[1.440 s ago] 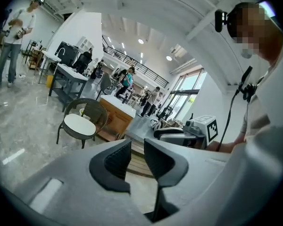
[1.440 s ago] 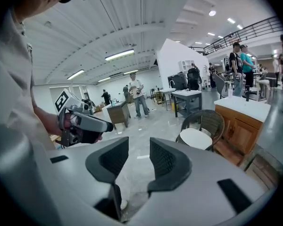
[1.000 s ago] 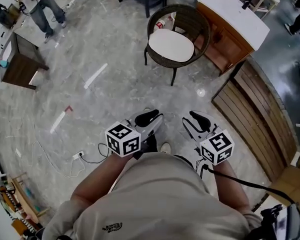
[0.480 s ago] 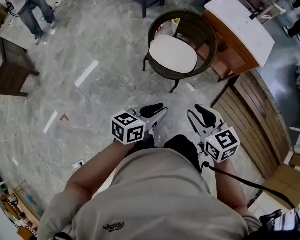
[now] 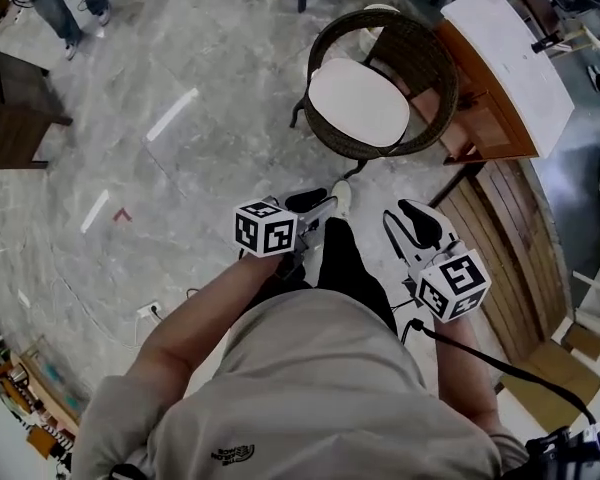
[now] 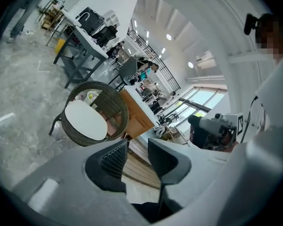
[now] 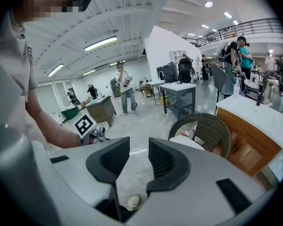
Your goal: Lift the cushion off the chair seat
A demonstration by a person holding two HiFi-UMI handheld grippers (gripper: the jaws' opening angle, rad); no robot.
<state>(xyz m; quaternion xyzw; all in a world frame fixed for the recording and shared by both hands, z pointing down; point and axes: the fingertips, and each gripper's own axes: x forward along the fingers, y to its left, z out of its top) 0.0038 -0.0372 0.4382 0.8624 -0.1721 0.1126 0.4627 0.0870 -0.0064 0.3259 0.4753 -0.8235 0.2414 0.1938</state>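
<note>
White cushion (image 5: 358, 102) is seen flat on the wicker chair (image 5: 425, 58) seat at 12 o'clock, well apart from both grippers. Jaws of left gripper (image 5: 315, 208) are apart, just been opening, nothing between. Jaws of right gripper (image 5: 412, 236) are apart, just been closing, nothing between.

A white-topped wooden cabinet (image 5: 510, 78) stands ahead and right of the right tool (image 5: 410, 218), slatted wooden panelling (image 5: 505, 238) runs just right of it, and white tape strips (image 5: 172, 115) and a dark wooden desk (image 5: 15, 118) lie far left of the left tool (image 5: 318, 203).
</note>
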